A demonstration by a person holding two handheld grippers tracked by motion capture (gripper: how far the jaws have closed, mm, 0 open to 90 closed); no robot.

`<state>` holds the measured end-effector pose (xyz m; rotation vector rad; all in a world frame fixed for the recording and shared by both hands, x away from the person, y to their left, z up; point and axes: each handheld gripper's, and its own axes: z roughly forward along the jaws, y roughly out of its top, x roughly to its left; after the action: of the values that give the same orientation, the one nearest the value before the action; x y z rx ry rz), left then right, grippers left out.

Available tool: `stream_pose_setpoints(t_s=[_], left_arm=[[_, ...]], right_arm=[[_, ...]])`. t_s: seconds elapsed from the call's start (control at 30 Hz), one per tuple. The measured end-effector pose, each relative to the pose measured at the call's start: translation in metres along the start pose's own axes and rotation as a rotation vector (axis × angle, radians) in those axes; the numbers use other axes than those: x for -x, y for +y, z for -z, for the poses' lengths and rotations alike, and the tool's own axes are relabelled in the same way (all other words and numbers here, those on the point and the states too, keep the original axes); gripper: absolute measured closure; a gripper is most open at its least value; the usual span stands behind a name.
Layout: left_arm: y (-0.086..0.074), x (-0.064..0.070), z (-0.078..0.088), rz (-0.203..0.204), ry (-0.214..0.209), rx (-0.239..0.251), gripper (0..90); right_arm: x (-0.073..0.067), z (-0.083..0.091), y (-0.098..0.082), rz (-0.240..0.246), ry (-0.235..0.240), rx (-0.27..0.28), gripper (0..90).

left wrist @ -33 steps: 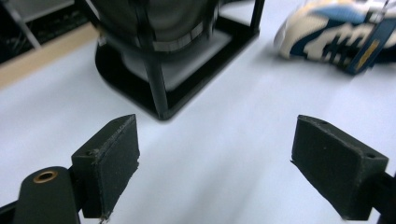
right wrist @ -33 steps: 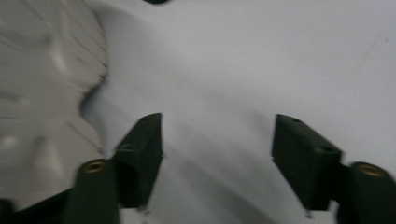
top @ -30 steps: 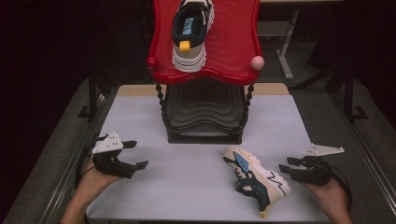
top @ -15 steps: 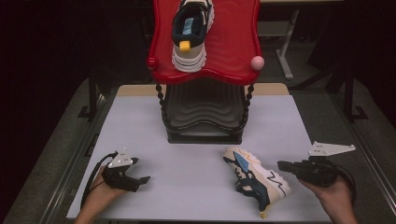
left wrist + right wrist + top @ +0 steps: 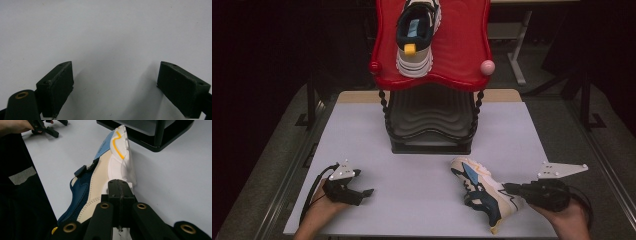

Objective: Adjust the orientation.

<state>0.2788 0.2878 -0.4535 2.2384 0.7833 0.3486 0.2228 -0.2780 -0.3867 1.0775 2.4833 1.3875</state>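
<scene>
Hiding the sneaker's (image 5: 100, 182) near end, the right gripper's (image 5: 121, 188) closed jaws.

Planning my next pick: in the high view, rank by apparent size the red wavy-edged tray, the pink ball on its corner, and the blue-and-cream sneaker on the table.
1. Red wavy-edged tray, largest, though nearer the camera.
2. Blue-and-cream sneaker.
3. Pink ball, smallest.

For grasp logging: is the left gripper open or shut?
Open. The left gripper shows its jaws spread wide, bare table between them.
</scene>
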Motion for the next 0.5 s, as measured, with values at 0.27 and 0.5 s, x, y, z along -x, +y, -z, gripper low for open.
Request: stream_pose_setpoints(t_s=[0.27,0.5], left_arm=[[0.000,0.000,0.000,0.002,-0.003,0.000,12.9],[0.000,-0.001,0.000,0.003,-0.005,-0.001,12.9]], right_arm=[[0.004,0.000,0.004,0.008,-0.049,-0.006,89.9],[0.023,0.004,0.004,-0.029,-0.112,0.010,90.0]])
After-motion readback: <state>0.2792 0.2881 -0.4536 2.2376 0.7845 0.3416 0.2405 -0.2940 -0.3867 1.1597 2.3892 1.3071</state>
